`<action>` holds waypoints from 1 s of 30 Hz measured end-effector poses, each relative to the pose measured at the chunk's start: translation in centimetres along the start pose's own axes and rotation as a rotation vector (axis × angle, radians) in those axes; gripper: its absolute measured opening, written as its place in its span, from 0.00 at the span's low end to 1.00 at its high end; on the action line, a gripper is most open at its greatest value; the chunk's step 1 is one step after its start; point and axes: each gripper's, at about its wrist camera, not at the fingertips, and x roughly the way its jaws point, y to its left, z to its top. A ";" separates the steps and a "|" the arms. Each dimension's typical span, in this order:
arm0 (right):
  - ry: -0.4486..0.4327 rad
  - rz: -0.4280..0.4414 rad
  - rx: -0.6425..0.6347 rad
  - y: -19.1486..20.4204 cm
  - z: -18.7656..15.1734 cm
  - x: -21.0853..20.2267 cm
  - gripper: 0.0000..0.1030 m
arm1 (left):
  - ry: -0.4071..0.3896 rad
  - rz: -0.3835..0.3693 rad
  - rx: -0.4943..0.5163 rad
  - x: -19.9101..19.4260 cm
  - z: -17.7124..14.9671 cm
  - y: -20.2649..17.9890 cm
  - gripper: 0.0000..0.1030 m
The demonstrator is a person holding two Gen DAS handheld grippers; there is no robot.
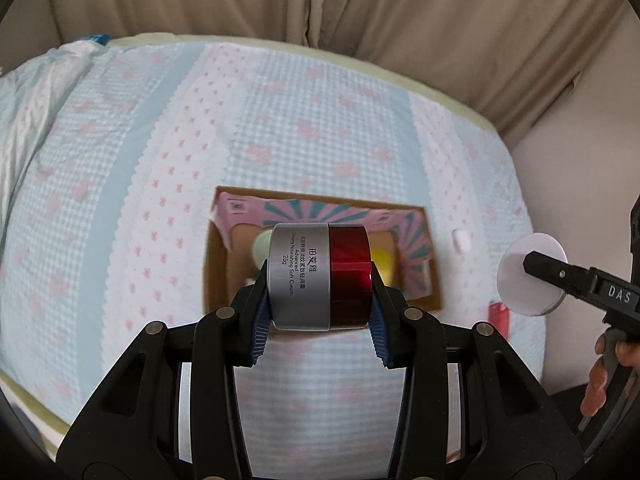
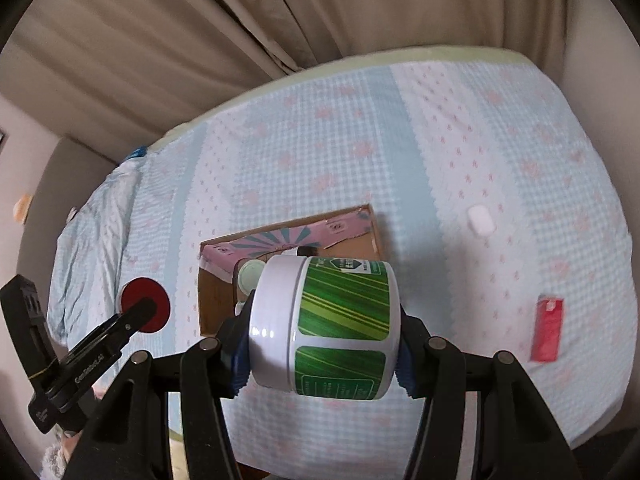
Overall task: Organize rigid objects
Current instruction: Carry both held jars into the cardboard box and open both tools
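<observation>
Left wrist view: the left gripper (image 1: 320, 280) is clamping a silver-and-red cream jar (image 1: 319, 276) sideways between its blue pads, holding it above the open cardboard box (image 1: 434, 256) lying on the blue-and-pink checked bedspread (image 1: 120, 184). A small white case (image 1: 461, 240) is lying right of the box, a red packet (image 1: 499, 318) nearer.

Right wrist view: the right gripper (image 2: 322, 330) is squeezing a white jar with a green label (image 2: 324, 324), tipped on its side, in front of the same box (image 2: 374, 240), where a pale green lid (image 2: 250, 274) is showing inside.
</observation>
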 end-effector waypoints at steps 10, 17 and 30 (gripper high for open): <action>0.102 -0.102 0.053 1.5 -0.5 8.2 0.51 | 0.132 0.005 0.087 7.5 1.3 4.9 0.37; 0.146 -0.169 0.039 0.2 -0.1 13.0 0.51 | 0.207 0.023 0.114 12.9 1.2 5.6 0.37; 0.213 -0.199 0.059 -1.8 -0.4 18.7 0.51 | 0.284 0.072 0.203 17.8 0.6 5.4 0.37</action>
